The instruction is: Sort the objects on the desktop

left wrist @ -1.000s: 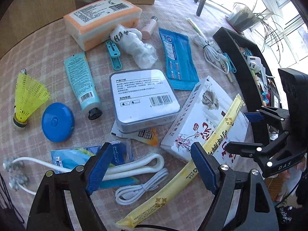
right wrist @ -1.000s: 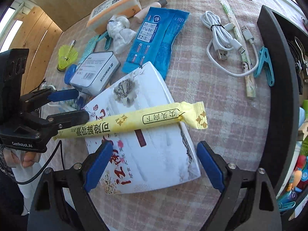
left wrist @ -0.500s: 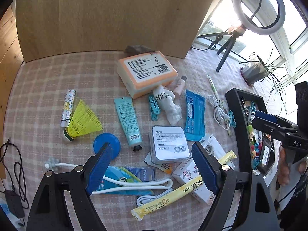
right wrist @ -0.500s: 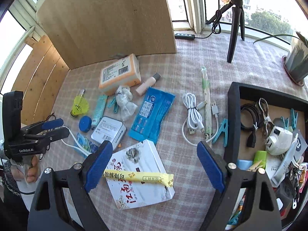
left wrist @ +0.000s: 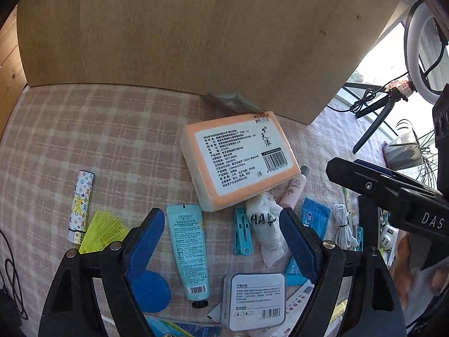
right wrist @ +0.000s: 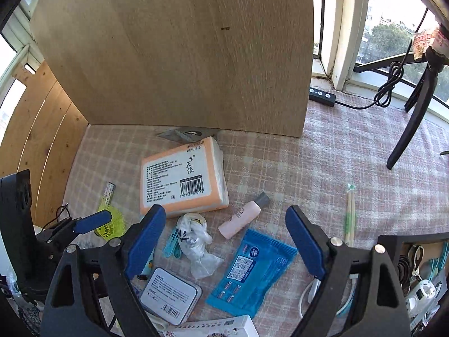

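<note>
Both grippers hang open and empty above a cluttered checked tablecloth. My left gripper is over a teal tube and a blue clip. An orange tissue pack lies beyond it. My right gripper is over a crumpled white bag, a pink bottle and a blue wipes packet. The tissue pack lies further back. A grey tin is at the bottom left. The left gripper also shows at the left edge of the right wrist view.
A tall wooden board stands behind the table. A black tray of sorted items sits at the right. A yellow shuttlecock, patterned lighter, blue disc, white cable, chopsticks and tripod are around.
Both grippers have lifted and tilted up from the white box and yellow stick. The views now face the far part of the table and the wooden board.
</note>
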The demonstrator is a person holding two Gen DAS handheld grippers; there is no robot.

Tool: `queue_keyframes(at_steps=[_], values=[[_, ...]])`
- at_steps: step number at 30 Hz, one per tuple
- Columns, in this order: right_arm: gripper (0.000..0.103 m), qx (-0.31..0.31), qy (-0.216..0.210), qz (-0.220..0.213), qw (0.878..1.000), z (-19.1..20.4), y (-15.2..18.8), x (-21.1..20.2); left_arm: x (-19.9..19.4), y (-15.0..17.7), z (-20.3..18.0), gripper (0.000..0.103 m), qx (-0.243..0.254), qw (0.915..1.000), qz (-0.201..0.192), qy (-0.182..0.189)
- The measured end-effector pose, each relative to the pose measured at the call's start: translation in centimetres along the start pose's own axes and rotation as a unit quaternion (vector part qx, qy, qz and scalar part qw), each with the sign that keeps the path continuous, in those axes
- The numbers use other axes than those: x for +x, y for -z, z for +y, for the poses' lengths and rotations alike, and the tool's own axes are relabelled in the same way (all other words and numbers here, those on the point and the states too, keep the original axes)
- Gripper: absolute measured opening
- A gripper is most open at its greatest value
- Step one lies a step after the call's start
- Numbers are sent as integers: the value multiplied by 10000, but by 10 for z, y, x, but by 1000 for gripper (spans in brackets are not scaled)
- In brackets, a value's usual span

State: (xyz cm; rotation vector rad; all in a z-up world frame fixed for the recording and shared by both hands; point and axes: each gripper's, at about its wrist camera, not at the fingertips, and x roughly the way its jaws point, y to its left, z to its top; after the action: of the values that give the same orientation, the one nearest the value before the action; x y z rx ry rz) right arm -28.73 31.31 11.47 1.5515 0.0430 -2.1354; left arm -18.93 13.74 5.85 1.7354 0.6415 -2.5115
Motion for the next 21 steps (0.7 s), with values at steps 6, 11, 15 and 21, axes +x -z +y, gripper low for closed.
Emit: queue_keyframes(at_steps=[6, 11, 15, 21], values=[[63, 366, -234, 386, 9983, -7, -20, 42, 29, -18, 2, 83, -196, 9996, 165, 119], [63, 555, -465, 554, 9958, -9, -23, 60, 52, -22, 5, 83, -349, 9981, 393, 322], [63, 579, -476, 672, 9949, -5, -23, 68, 67, -19, 6, 94, -448, 9970, 489, 393], [63, 549, -520, 698, 9947, 1, -21, 73, 69, -18, -9, 89, -67, 9997, 226, 105]])
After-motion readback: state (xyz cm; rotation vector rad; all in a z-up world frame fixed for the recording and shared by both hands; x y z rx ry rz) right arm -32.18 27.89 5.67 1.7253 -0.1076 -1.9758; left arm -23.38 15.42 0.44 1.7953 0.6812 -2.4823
